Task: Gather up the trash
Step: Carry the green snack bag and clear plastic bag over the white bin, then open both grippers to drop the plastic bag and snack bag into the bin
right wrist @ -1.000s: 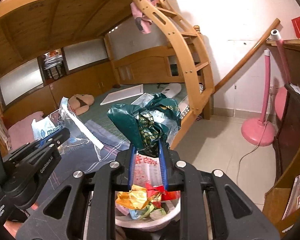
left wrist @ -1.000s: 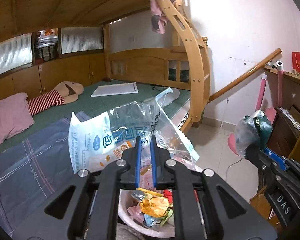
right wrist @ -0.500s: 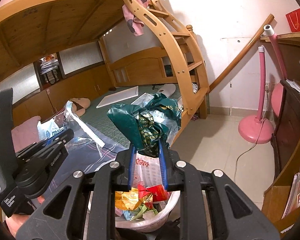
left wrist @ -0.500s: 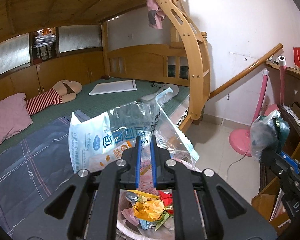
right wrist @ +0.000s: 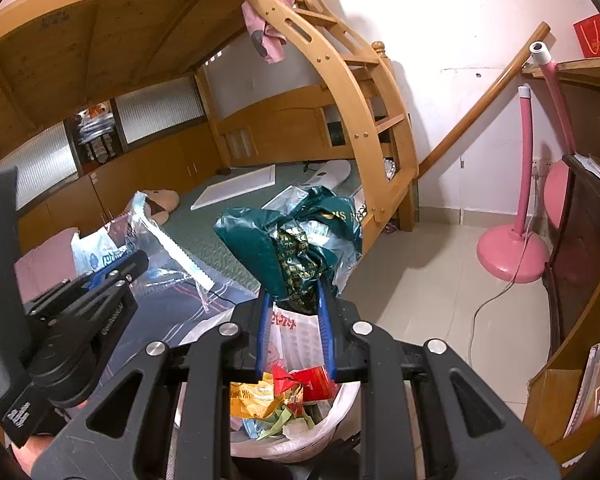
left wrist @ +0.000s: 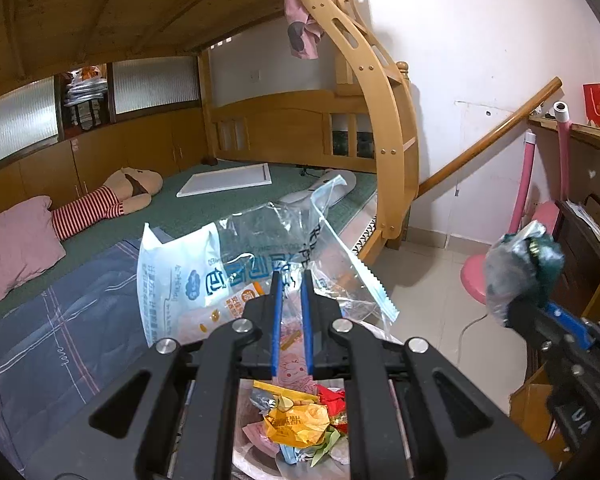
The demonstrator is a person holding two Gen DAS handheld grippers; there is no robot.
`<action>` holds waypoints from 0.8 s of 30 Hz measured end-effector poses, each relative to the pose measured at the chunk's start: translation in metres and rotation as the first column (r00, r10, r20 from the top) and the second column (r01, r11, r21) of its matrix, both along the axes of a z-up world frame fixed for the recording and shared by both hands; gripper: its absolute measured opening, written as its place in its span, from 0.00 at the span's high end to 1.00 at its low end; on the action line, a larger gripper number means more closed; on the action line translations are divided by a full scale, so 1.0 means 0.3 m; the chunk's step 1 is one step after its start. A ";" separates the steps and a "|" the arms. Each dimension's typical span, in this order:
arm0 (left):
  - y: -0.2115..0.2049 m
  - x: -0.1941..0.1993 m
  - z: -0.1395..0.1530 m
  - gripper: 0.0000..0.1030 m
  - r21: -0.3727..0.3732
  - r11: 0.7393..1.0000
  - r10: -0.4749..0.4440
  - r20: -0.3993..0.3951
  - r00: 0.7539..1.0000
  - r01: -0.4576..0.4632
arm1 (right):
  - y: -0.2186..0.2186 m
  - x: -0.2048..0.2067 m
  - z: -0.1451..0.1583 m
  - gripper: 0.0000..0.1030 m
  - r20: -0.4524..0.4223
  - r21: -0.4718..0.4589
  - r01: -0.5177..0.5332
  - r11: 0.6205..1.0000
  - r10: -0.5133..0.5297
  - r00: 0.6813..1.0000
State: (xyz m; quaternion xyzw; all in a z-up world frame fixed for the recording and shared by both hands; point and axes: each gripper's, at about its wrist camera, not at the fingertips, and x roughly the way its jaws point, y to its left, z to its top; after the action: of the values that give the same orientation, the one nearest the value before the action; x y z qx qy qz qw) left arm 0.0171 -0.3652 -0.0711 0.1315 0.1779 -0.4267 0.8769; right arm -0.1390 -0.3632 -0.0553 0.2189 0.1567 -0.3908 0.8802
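Trash is in both grippers, and both hang over a white bin. The left gripper has its blue fingers pulled close together, and they pinch a clear plastic bag with blue writing on it. The bag sticks up and out in front of the fingers, crinkled, with a jagged torn edge on its right side. The right gripper has its fingers only a little apart, and they squeeze a scrunched dark green bag with gold print on it. That green bag stands up above the fingertips.

Just under both grippers is the white bin. It is full of other trash: a yellow wrapper, something red, and bits of green and pink paper. A white bag with red writing stands up in the bin, right behind the right gripper's fingers.

To the left is a bed with a green cover and a blue checked blanket. A pink pillow and a doll in a striped top lie on the bed. A pink fan stand is on the tiled floor to the right.
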 end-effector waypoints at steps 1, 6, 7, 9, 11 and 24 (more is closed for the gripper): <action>0.005 0.000 -0.001 0.90 -0.005 1.000 0.002 -0.001 1.000 -0.002 | -0.001 0.007 -0.002 0.78 -0.006 0.001 0.001 1.000 -0.001 1.000; 0.016 -0.003 -0.006 0.90 -0.015 1.000 0.018 -0.001 1.000 -0.018 | -0.010 0.022 0.003 0.78 -0.013 0.005 0.022 1.000 -0.022 1.000; 0.019 -0.005 -0.008 0.90 -0.017 1.000 0.020 -0.002 1.000 -0.020 | -0.013 0.024 0.008 0.78 -0.014 0.002 0.028 1.000 -0.028 0.999; 0.019 -0.011 -0.008 0.89 -0.019 1.000 0.023 -0.002 1.000 -0.023 | -0.017 0.028 0.014 0.78 -0.020 -0.005 0.039 0.999 -0.039 0.999; 0.018 -0.014 -0.006 0.89 -0.018 1.000 0.023 0.002 1.000 -0.023 | -0.020 0.030 0.019 0.78 -0.022 -0.005 0.047 0.999 -0.047 0.999; -0.049 0.013 -0.059 0.36 0.041 0.998 0.040 -0.033 0.999 -0.039 | -0.024 0.034 0.024 0.78 -0.021 -0.011 0.049 0.999 -0.049 0.999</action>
State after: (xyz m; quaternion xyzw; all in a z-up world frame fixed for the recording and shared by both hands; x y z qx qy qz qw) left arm 0.0212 -0.3798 -0.0886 0.1385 0.2038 -0.4078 0.8792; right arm -0.1288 -0.3703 -0.0481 0.2140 0.1587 -0.4156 0.8697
